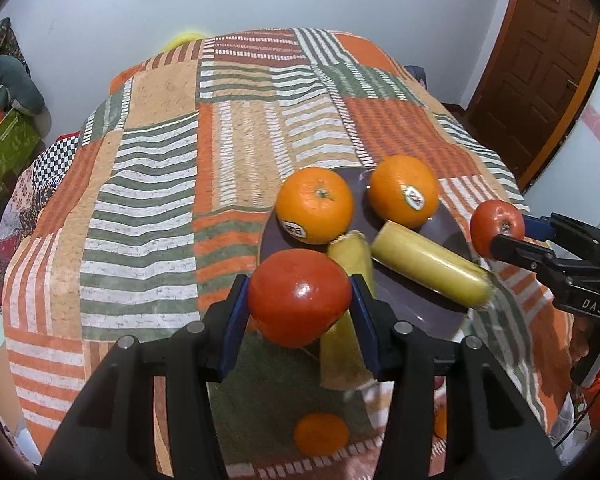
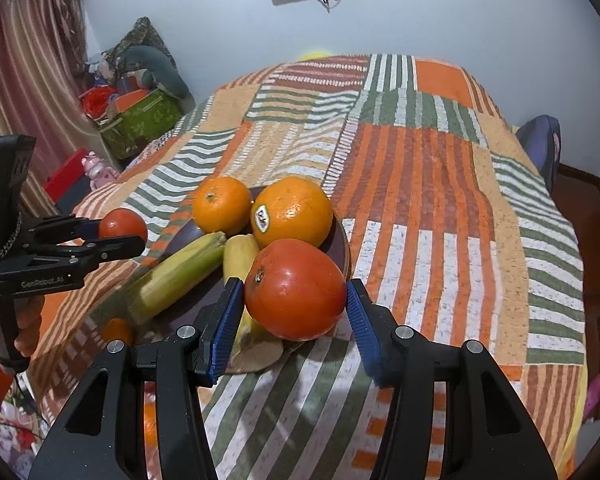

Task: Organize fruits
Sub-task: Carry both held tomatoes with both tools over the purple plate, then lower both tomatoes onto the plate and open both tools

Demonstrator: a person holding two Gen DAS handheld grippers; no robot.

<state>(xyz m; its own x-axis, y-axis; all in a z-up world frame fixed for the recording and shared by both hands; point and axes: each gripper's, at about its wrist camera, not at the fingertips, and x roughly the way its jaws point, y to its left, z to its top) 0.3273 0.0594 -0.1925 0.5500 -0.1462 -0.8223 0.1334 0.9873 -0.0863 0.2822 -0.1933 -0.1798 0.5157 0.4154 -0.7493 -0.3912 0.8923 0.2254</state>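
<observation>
Gripping one red tomato each, both handheld grippers hover over a dark plate (image 1: 428,304) on a patchwork-striped tablecloth (image 1: 148,184). The left gripper (image 1: 300,300) has its blue pads pressed on the sides of its tomato (image 1: 300,298), above the plate's near-left edge. The right gripper (image 2: 296,300) clamps its tomato (image 2: 296,290) above the plate's near-right edge. On the plate lie two stickered oranges (image 2: 292,212) at its far side and two yellow-green bananas (image 2: 180,272) nearer.
</observation>
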